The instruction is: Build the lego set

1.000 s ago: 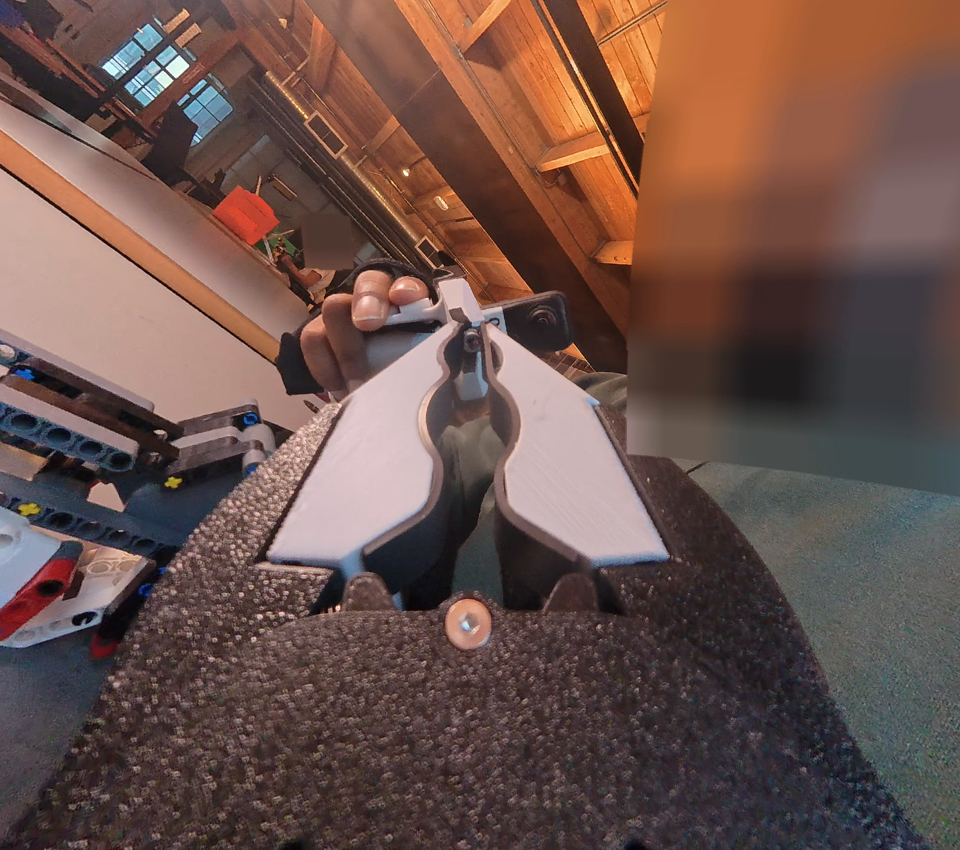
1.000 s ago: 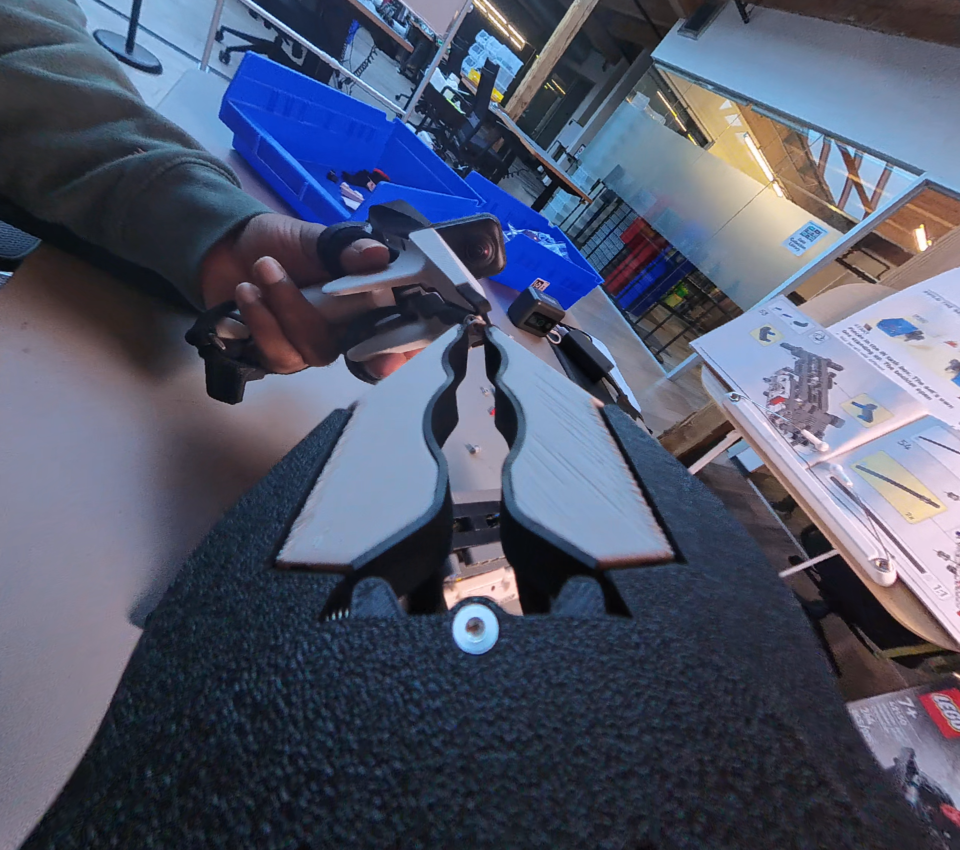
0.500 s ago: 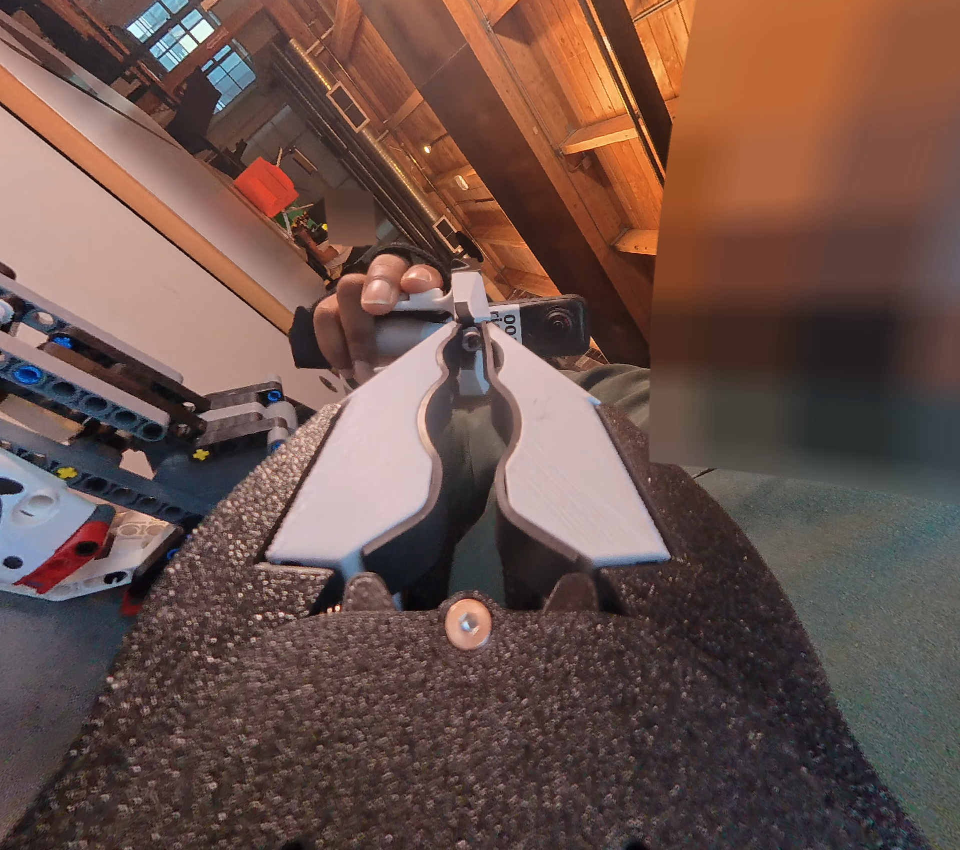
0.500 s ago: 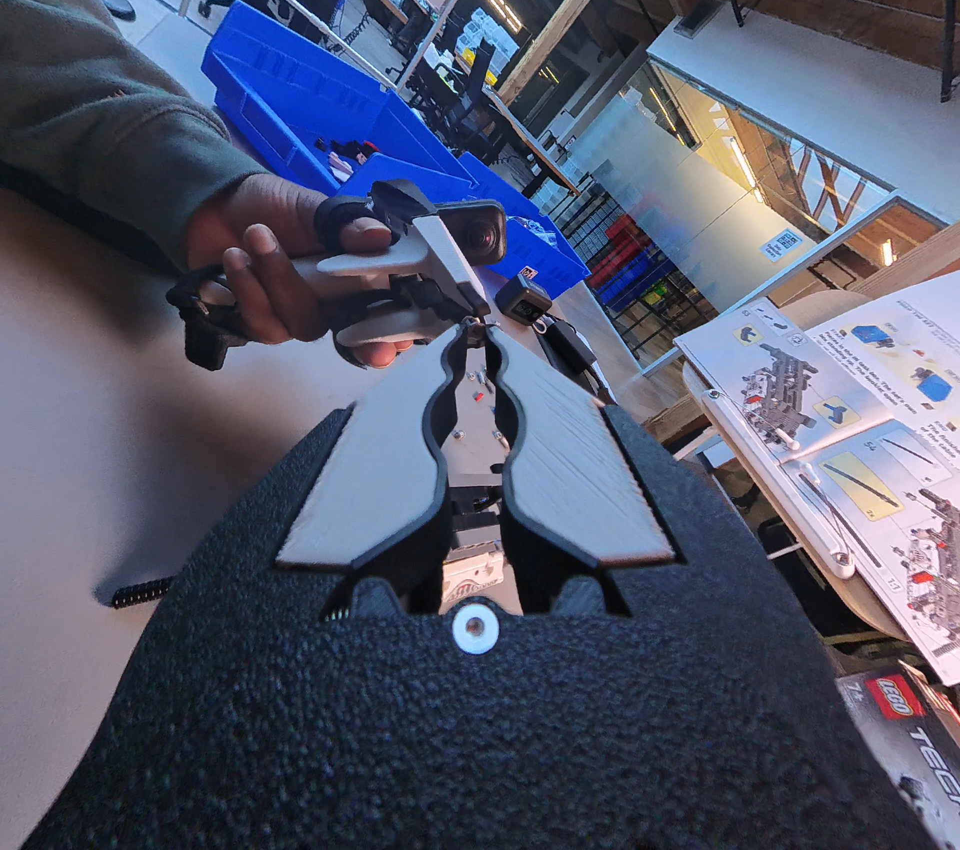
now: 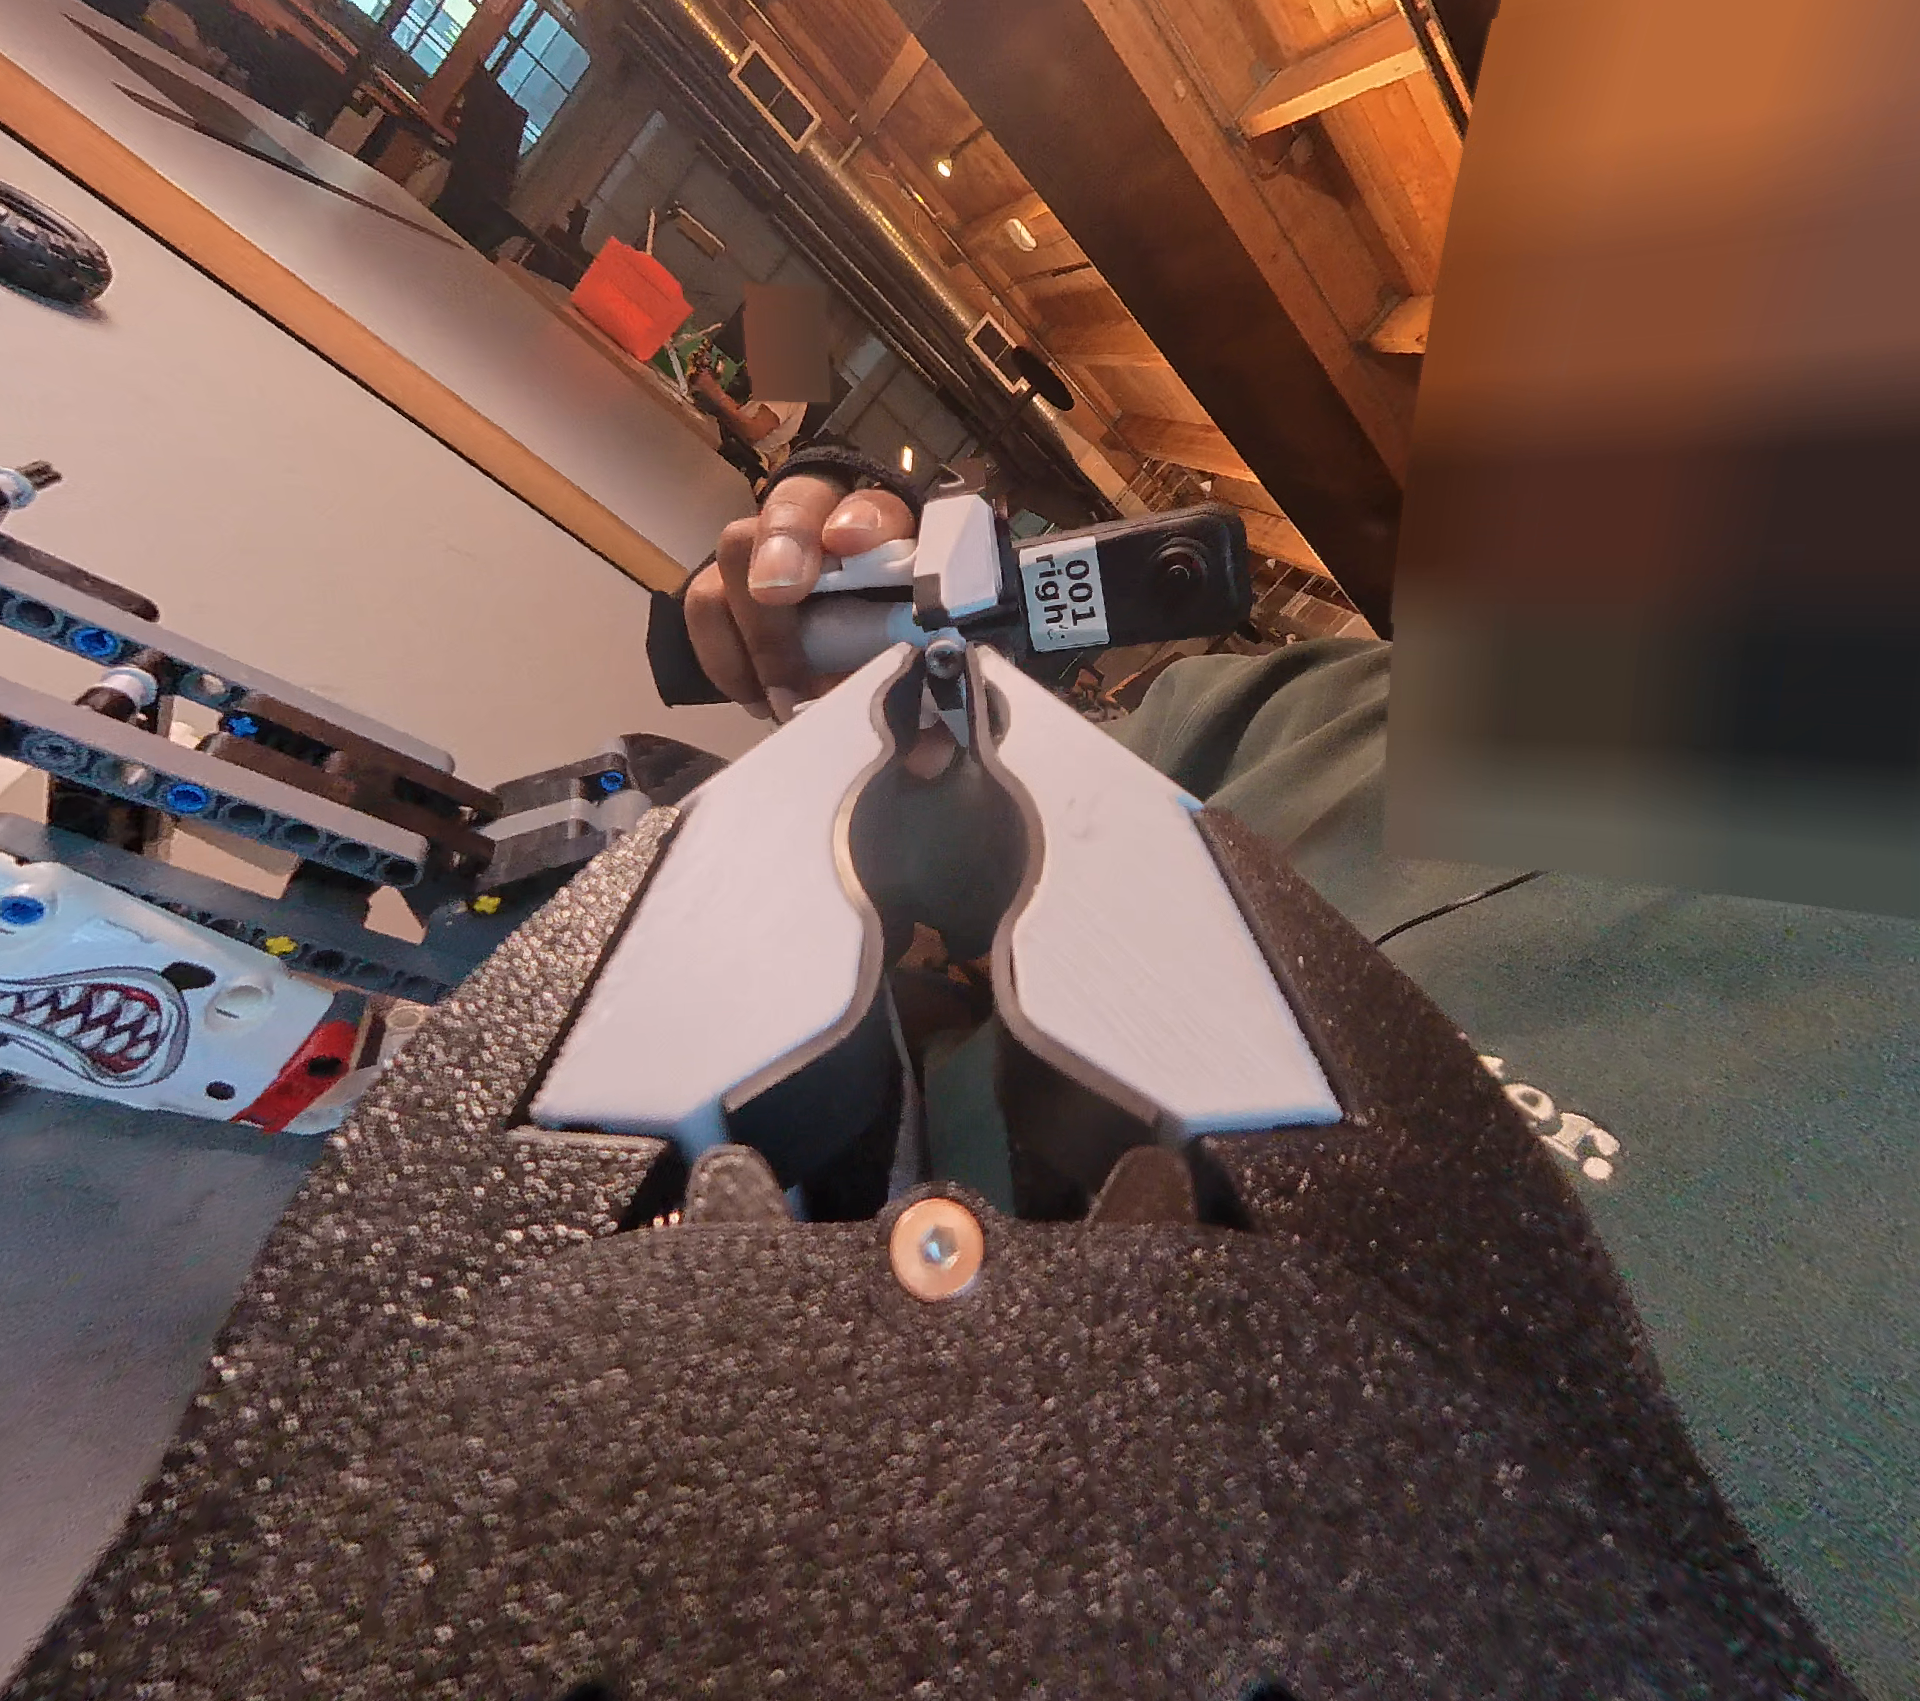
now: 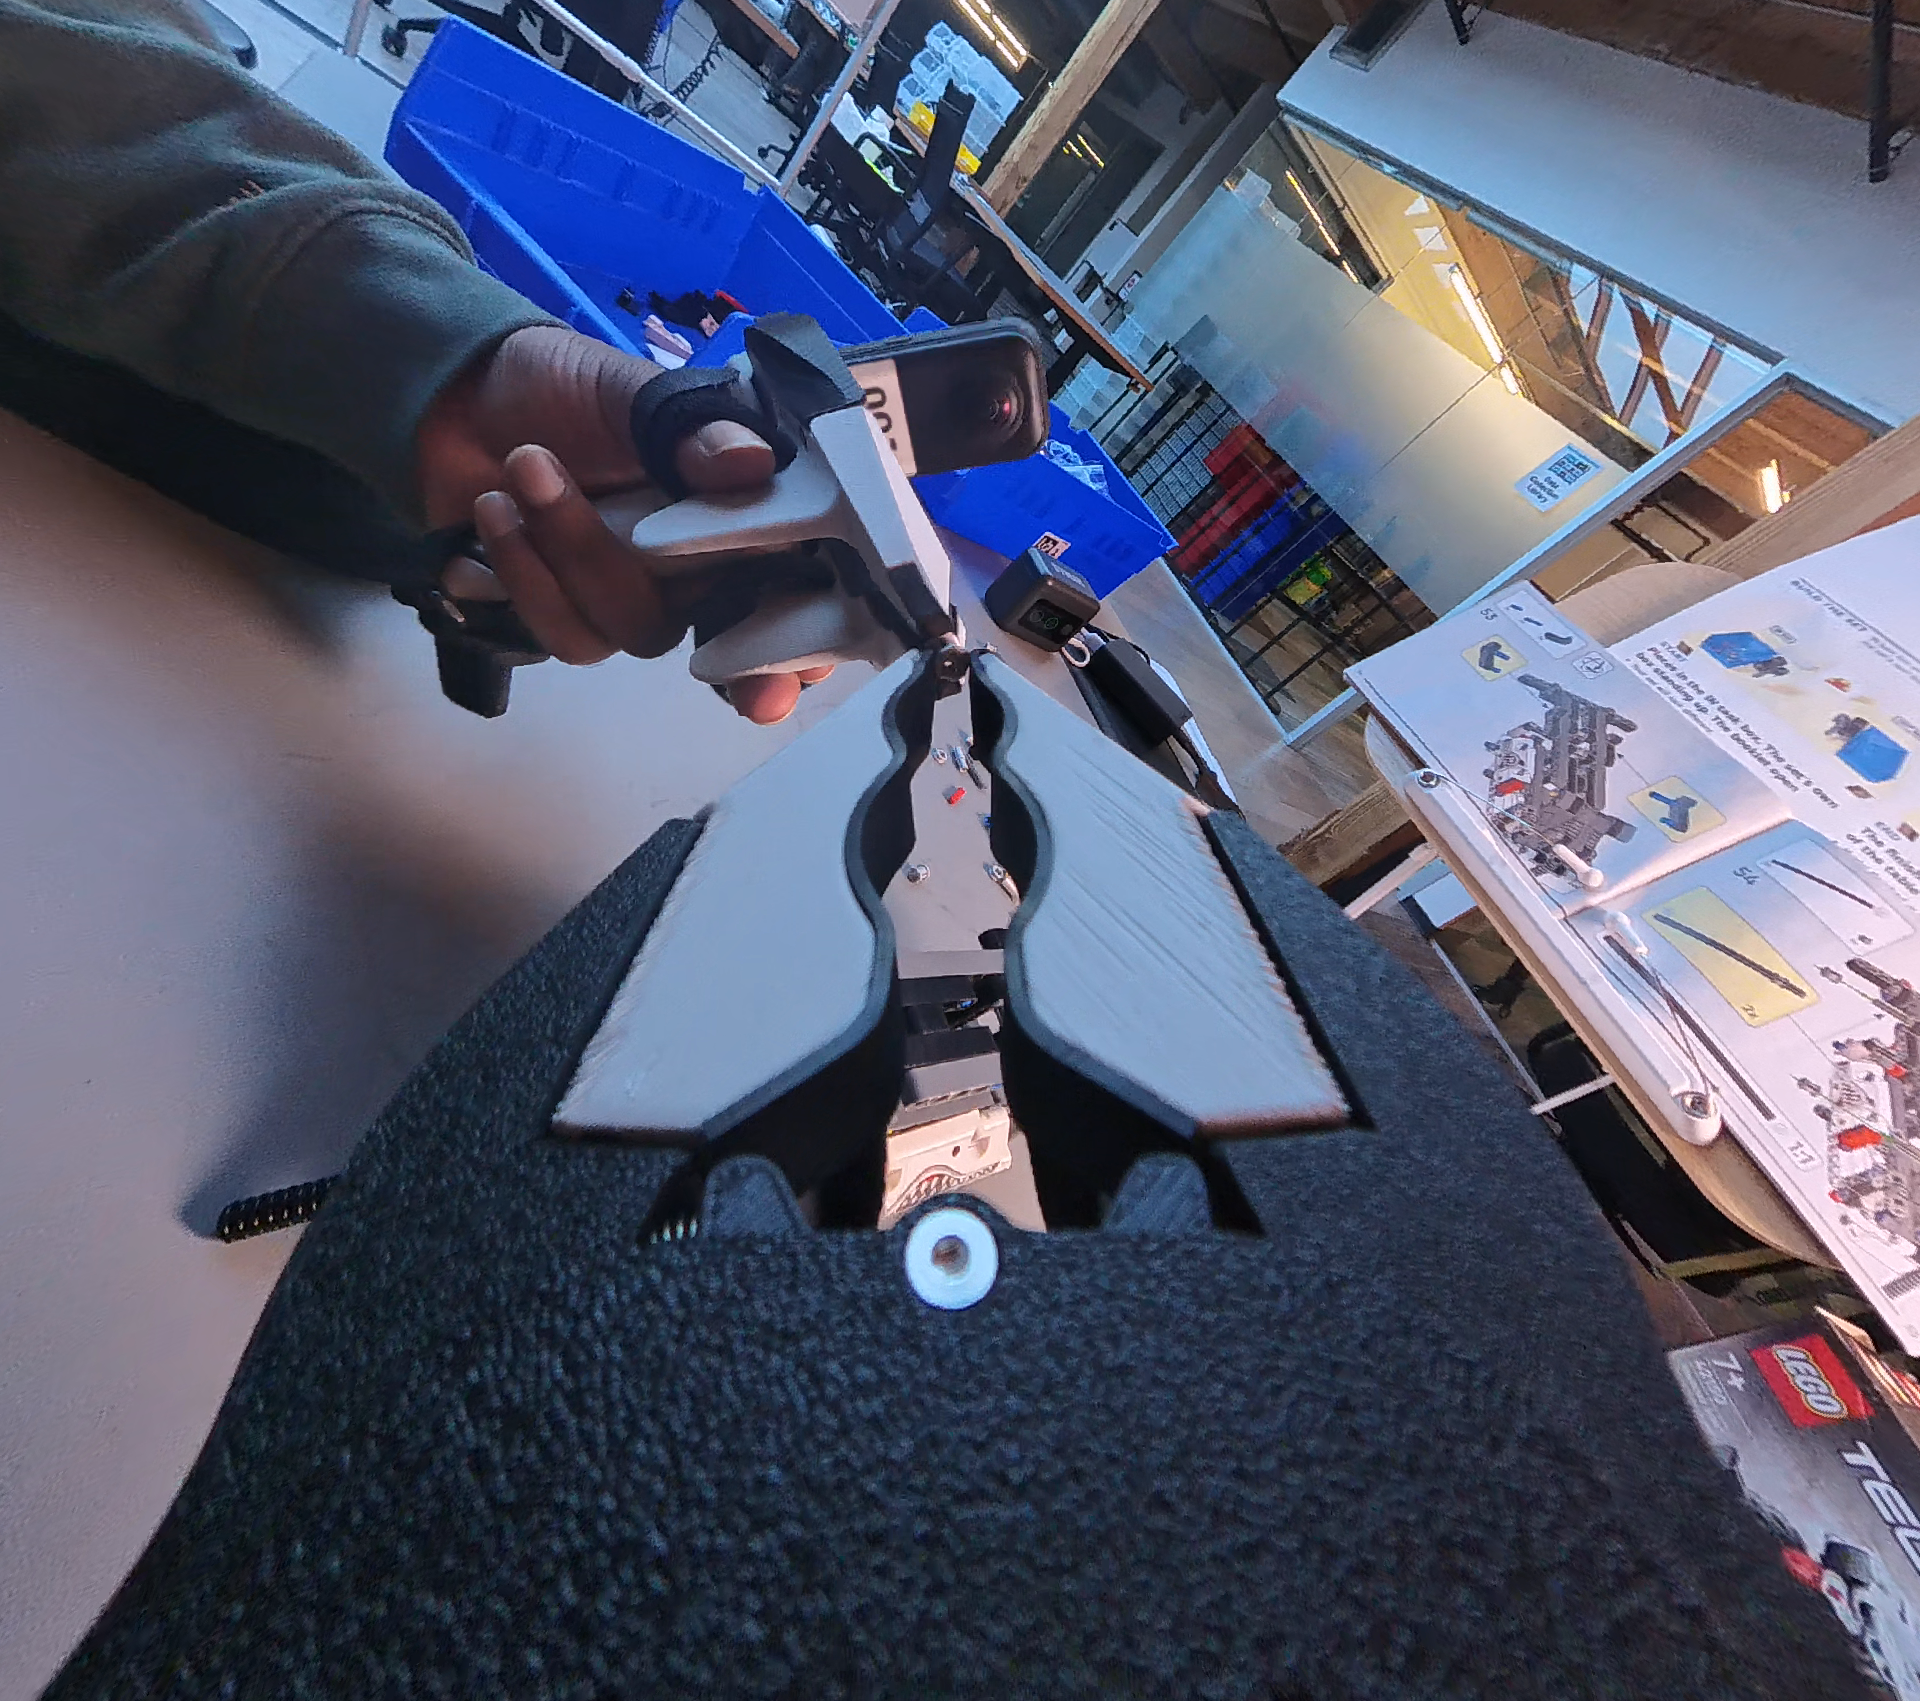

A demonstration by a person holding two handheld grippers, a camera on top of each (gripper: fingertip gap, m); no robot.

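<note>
Above the table, the left gripper (image 5: 940, 680) and right gripper (image 6: 951, 680) are touching tip-to-tip, both clenching a tiny grey piece (image 5: 943, 657), probably to re-grip it; the lego model (image 5: 218, 820) is lying at the left gripper's nine o'clock.

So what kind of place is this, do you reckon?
Probably a shared workshop or lab in a converted timber building: exposed wooden ceiling beams, blue parts bins, and rows of desks with office chairs.
</note>
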